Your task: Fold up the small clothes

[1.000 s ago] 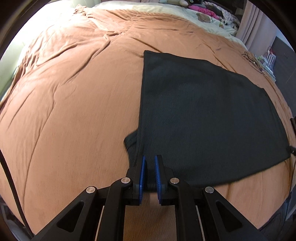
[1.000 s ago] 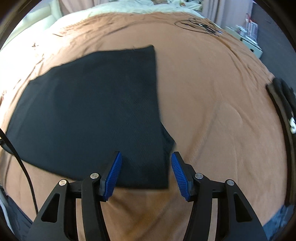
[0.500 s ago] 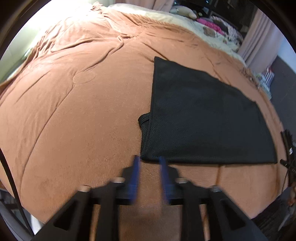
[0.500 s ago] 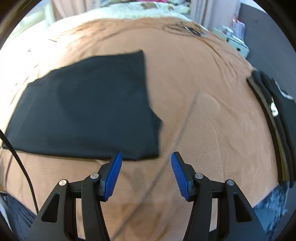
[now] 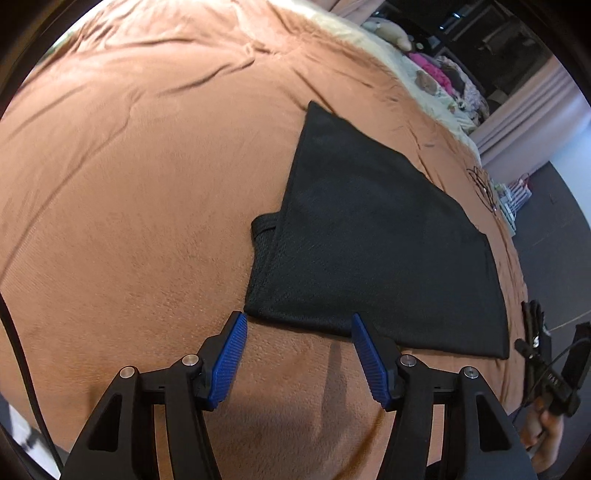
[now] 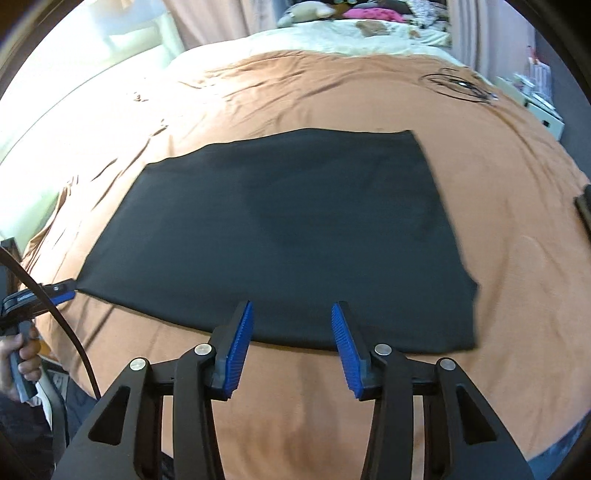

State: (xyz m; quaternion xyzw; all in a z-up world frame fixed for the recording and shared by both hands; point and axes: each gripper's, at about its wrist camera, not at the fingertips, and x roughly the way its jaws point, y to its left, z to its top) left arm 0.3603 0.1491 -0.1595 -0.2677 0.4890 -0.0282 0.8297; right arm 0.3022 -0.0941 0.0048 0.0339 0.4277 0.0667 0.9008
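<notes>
Fingers [image 5: 236, 345] of both grippers released, nothing gripped, at black garment [image 5: 373, 251] w/ no legible label.

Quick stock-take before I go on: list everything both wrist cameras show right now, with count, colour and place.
Black garment: one, black, lying flat in the middle of the bedcover, a small flap poking out at one side edge.
Bedcover: one, orange-brown, wrinkled, spread over the bed.
Cream bedding: one, pale, at the far end.
Pink cloth: one pile, pink, far end.
Dark wire tangle: one, black, far right on the bedcover.
Dark folded item: one, at the right edge, hard to identify.
Left tool: one, black with blue pads, open at the garment's near edge, jaws just opened further.
Right tool: one, same colours, open, jaws just narrowed, nothing gripped.
</notes>
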